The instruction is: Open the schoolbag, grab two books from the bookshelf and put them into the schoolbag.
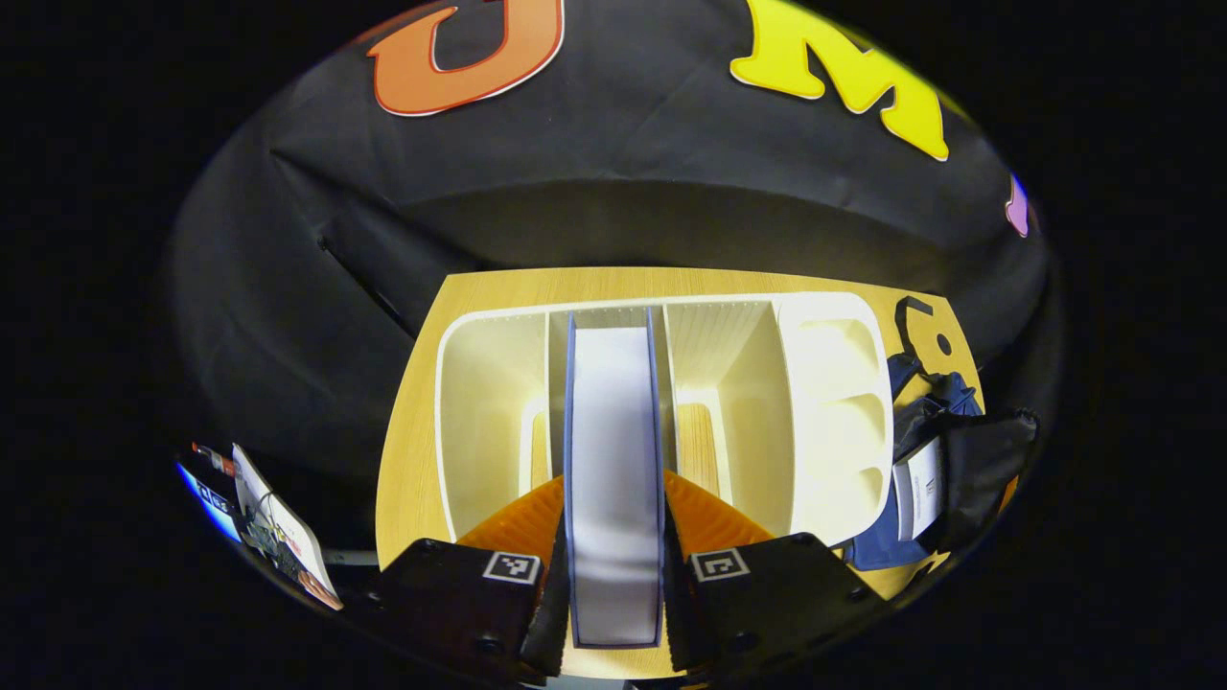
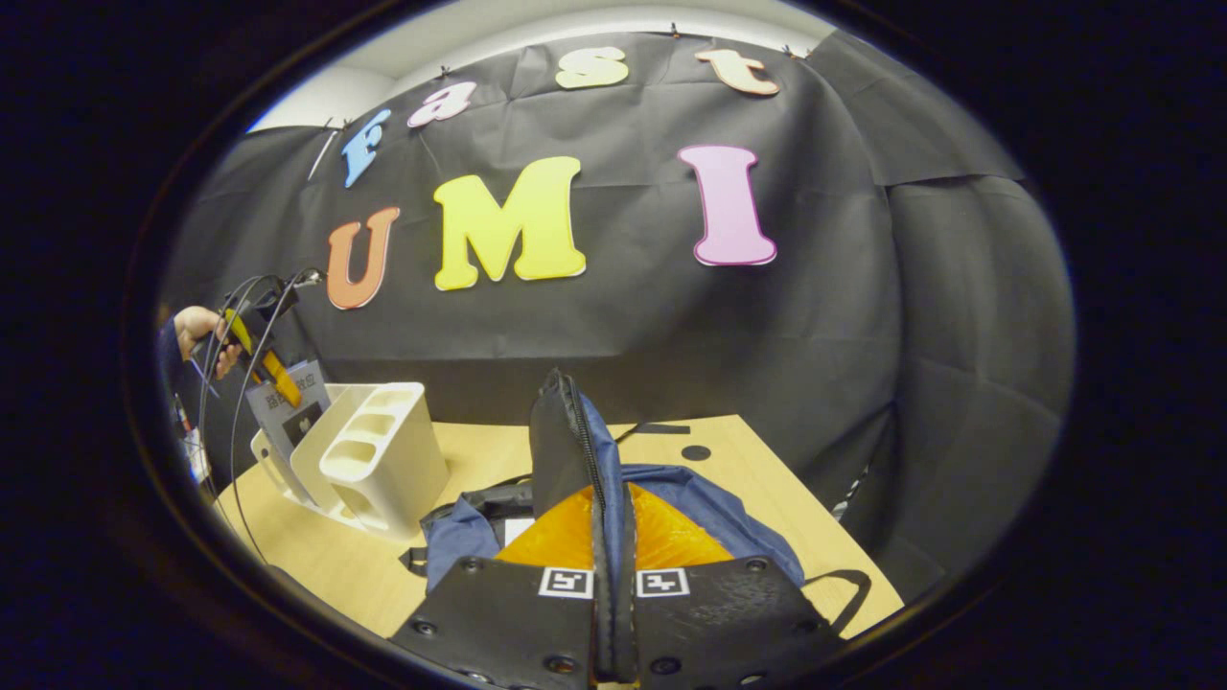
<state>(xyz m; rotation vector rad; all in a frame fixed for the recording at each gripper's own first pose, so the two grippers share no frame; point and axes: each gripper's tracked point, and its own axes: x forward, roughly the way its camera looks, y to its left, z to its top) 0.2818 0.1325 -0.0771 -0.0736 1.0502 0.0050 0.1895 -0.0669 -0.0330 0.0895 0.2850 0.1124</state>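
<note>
In the left gripper view, my left gripper is shut on a book with blue covers and white page edges, which stands upright in the middle slot of the white bookshelf. The blue and black schoolbag lies just right of the shelf. In the right gripper view, my right gripper is shut on the bag's black zippered flap and holds it upright over the blue schoolbag. Far left, a hand holds the left gripper on the book above the bookshelf.
Shelf and bag rest on a light wooden table whose front and right edges are close to the bag. The shelf's side has small empty compartments. Cables hang from the left gripper. Papers lie off the table's left side.
</note>
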